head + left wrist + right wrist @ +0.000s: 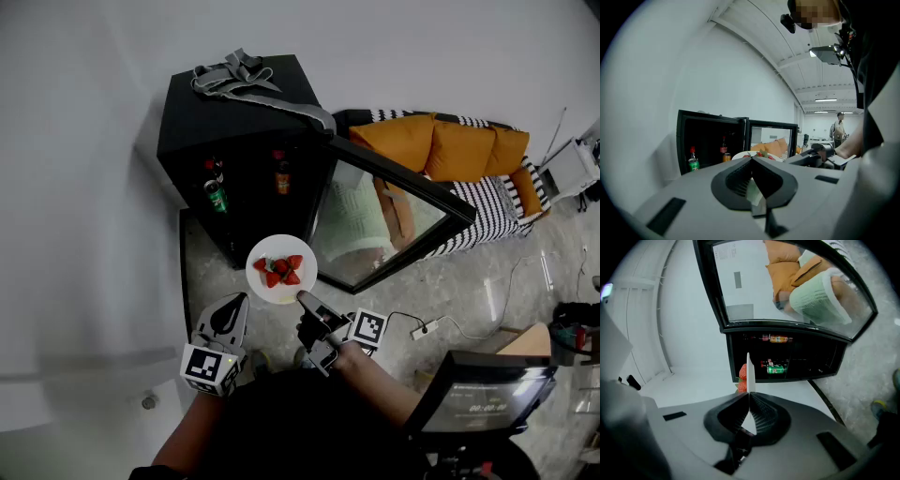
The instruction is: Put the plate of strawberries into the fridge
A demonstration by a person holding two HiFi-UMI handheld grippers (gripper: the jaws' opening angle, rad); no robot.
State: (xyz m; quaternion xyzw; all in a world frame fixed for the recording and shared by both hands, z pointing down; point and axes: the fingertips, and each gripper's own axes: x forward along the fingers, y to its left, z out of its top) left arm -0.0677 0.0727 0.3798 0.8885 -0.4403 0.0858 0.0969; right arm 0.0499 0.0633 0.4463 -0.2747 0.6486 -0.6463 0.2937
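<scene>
A white plate (260,282) with several red strawberries (281,270) hangs level in front of the open black mini fridge (234,122). My right gripper (305,302) is shut on the plate's near rim. In the right gripper view the plate (750,373) stands edge-on between the jaws, the strawberries (742,374) on its left side and the fridge's dark inside (801,363) beyond. My left gripper (240,300) hovers just left of the plate, shut and holding nothing. From the left gripper view the plate (742,154) shows over the jaws.
The fridge's glass door (384,220) swings out to the right. Bottles and a green can (217,195) stand inside. Grey straps (246,80) lie on top. A sofa with orange cushions (450,150) is behind the door, and a power strip (424,328) lies on the floor.
</scene>
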